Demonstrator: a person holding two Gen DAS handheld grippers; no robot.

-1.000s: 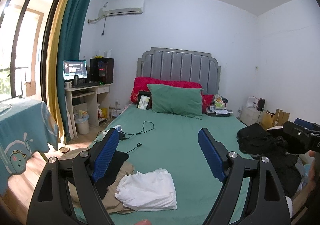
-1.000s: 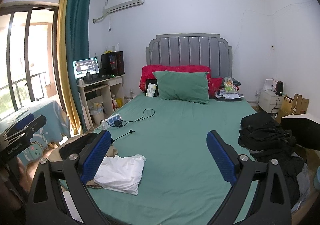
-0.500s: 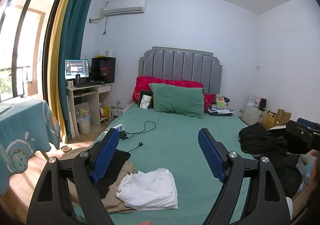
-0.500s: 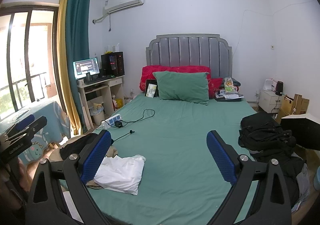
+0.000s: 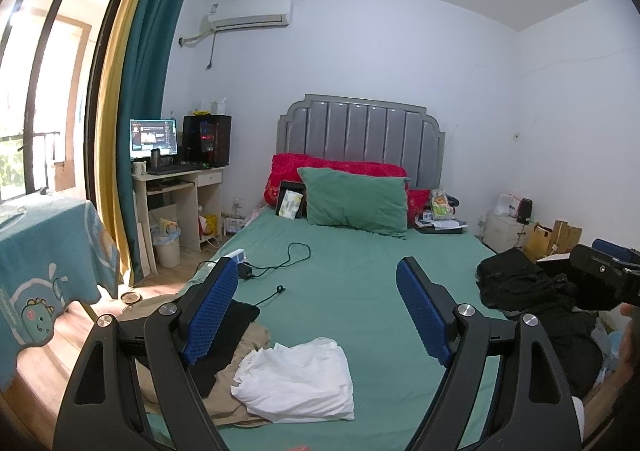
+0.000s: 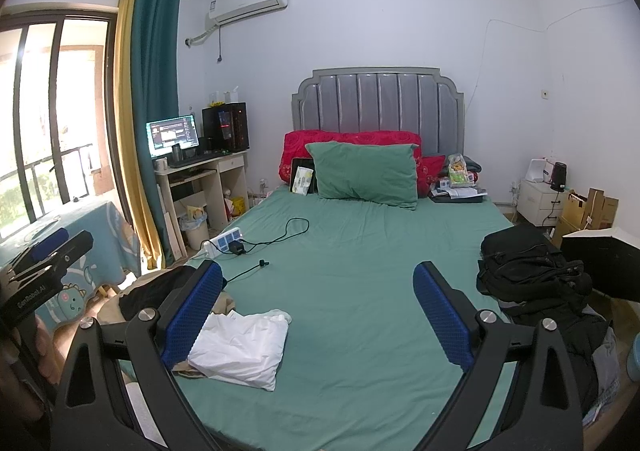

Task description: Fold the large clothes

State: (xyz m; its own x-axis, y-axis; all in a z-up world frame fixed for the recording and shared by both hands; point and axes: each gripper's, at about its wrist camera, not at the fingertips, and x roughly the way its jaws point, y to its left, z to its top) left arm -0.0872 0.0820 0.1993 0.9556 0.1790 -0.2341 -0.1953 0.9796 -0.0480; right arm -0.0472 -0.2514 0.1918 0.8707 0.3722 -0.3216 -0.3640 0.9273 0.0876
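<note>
A bed (image 5: 360, 283) covered in a green sheet filled the room, its grey padded headboard (image 5: 360, 135) against the far wall. A green pillow (image 5: 356, 201) leaned on red cushions (image 5: 340, 167) at its head. On the right side of the mattress lay a heap of black clothing (image 6: 532, 271), spilling toward the near corner. A tan garment (image 5: 236, 379) and a black one (image 5: 228, 335) sat bunched at the near left corner, and a loosely folded white garment (image 5: 296, 381) rested partly on top of the tan one, close to the foot of the bed. A white power strip (image 6: 224, 241) with a black cable (image 6: 280, 235) lay on the left half of the sheet. A desk (image 5: 180, 187) with a lit monitor (image 5: 153, 139) stood beside the teal and yellow curtains (image 5: 140, 91). The left gripper (image 5: 316, 315) was held above the foot of the bed, its blue-padded jaws wide apart and holding nothing. The right gripper (image 6: 318, 315) was likewise raised over the sheet, jaws spread and clear of every garment.
</note>
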